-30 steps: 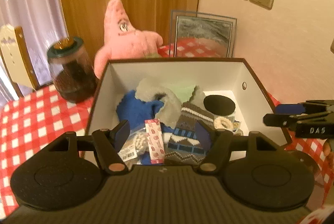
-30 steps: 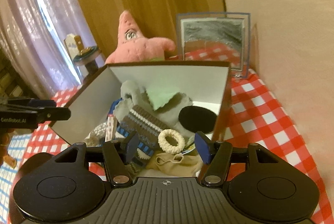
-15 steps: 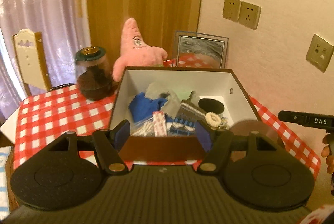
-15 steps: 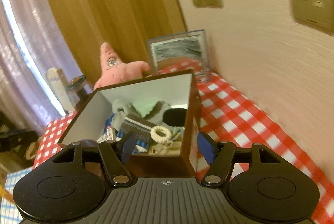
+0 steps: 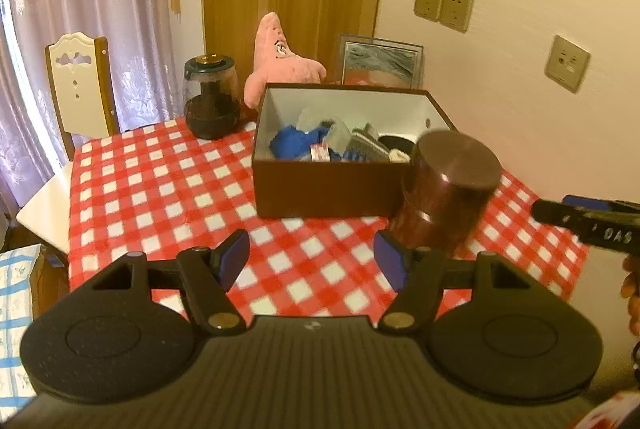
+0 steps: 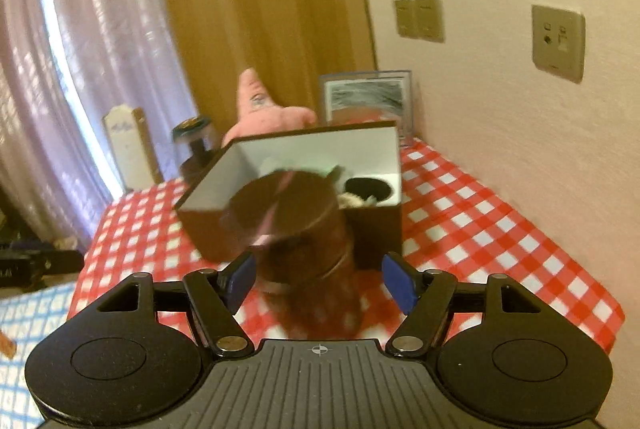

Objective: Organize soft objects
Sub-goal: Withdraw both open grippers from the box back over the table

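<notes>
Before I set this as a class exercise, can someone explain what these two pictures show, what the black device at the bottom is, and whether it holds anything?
Each picture comes from a camera on a hand-held gripper, looking along its two fingers. A person carries one in each hand; there is no robot arm. The left gripper is open and empty. The right gripper is opening, also empty. On the red checked tablecloth stands a brown box of soft things such as a blue cloth. A brown canister stands in front of the box, a pink starfish plush and a glass jar behind it.

Red-white checked tablecloth (image 5: pixel 168 189); brown box (image 5: pixel 320 189); pink plush (image 5: pixel 276 65).
</notes>
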The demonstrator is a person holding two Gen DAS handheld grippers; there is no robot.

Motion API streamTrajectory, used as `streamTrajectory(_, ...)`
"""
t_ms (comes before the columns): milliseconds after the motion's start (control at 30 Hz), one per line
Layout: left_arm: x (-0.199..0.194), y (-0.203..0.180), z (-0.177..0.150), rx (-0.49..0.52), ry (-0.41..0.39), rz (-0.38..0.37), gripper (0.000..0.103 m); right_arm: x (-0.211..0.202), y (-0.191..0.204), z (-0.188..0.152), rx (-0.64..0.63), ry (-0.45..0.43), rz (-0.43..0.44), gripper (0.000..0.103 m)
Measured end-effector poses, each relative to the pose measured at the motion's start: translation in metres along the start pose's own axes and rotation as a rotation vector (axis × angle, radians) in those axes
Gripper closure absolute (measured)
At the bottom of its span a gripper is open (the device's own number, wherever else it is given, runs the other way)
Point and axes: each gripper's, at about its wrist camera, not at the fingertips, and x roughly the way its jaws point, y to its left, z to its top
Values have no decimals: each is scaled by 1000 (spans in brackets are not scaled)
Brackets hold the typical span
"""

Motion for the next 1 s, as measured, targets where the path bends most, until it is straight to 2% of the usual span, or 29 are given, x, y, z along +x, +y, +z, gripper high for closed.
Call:
streamTrajectory(100, -25, 9, -20, 6, -2, -15, 37, -15, 29, -26, 0, 13, 0, 33)
streamTrajectory(300, -72, 33, -63, 17, -2, -35, 36, -45, 75, -75, 81, 54, -1, 33)
streamTrajectory(567, -133, 60, -118, 17, 12, -74, 37, -98, 139, -128, 89, 86, -9, 33)
streamTrajectory(800, -174, 73, -151, 30, 30, -72, 37, -130, 173, -152, 79, 112, -15, 33)
streamTrajectory(1000, -194, 73, -165, 20, 39, -91, 37, -148, 189, -161, 54, 117, -15, 33)
